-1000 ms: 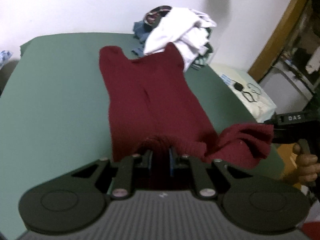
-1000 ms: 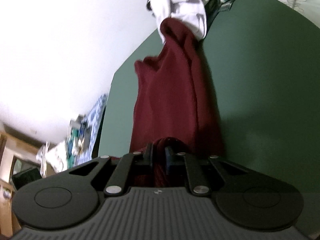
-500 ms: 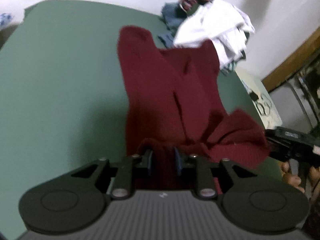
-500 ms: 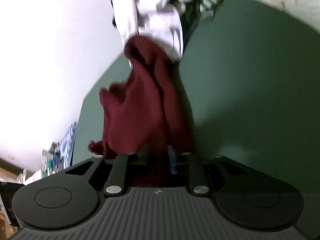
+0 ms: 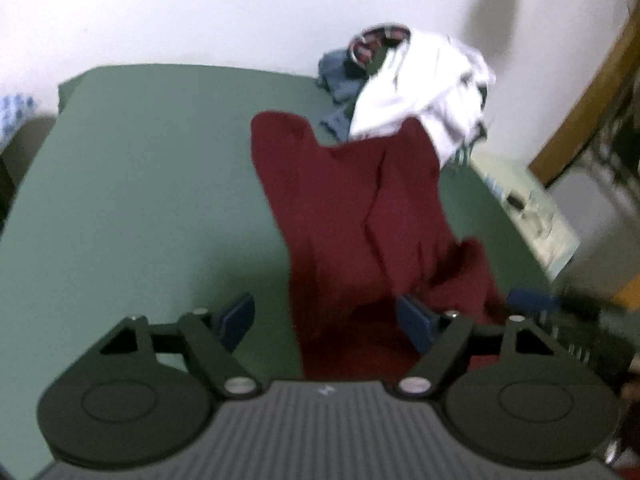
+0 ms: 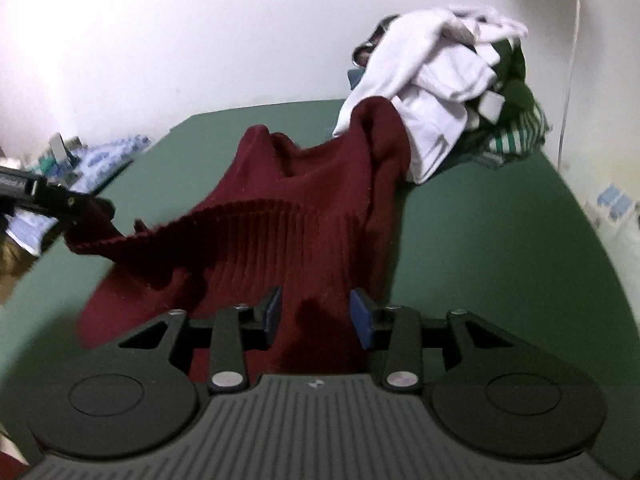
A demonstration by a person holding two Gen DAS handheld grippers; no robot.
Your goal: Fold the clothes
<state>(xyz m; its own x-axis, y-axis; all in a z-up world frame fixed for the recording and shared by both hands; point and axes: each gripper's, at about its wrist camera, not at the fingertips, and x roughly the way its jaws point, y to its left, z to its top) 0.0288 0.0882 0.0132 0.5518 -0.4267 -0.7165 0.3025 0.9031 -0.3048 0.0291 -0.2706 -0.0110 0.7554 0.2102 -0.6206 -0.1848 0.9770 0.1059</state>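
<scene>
Nearest the left wrist camera, the left gripper (image 5: 328, 320) has its jaws spread wide and opening; the hem of a maroon knitted sweater (image 5: 360, 208) lies between them, close against the right blue pad (image 5: 416, 322) but clear of the left one, so nothing is clamped. Nearest the right wrist camera, the right gripper (image 6: 316, 316) stands at middling width, jaws opening, with the sweater's ribbed hem (image 6: 316, 260) draped between the blue pads (image 6: 274, 314); the pads do not press it. To the left in that view, a fold of the hem hangs raised at the tip of the other gripper; whether it is caught there cannot be told. Beyond both grippers the sweater stretches lengthwise over the green table (image 5: 140, 184), crumpled along its right side. Its far end touches a pile of clothes (image 6: 448, 92), white on top with green striped fabric beneath, heaped against the white wall (image 5: 200, 12).
</scene>
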